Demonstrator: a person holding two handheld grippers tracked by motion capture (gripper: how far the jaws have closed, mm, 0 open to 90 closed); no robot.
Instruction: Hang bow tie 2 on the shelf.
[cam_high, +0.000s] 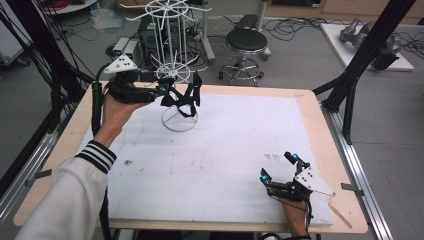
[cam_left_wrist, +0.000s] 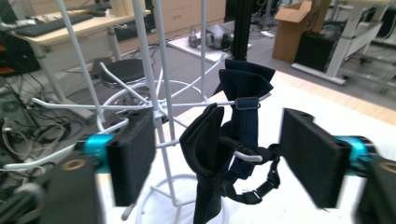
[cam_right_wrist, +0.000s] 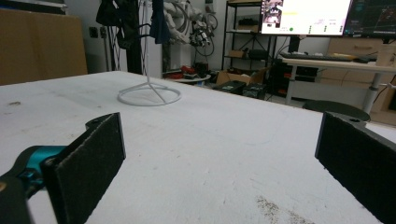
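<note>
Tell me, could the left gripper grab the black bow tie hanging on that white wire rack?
Probably yes. The left gripper is open, with the black bow tie hanging between its jaws on the white wire rack.

two bow ties (cam_left_wrist: 219, 154), one wire rack (cam_high: 172, 55), two grippers (cam_high: 162, 91), one stool (cam_high: 246, 42).

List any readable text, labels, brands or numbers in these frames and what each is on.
No text can be read in these views.
Monitor behind the table, right gripper view: a light screen with a small picture and rows of text, too small and blurred to read.
Second, darker screen beside it: coloured lines, not legible.
Cardboard box in the left gripper view: no print can be made out.
Left gripper and right gripper: no markings legible.
</note>
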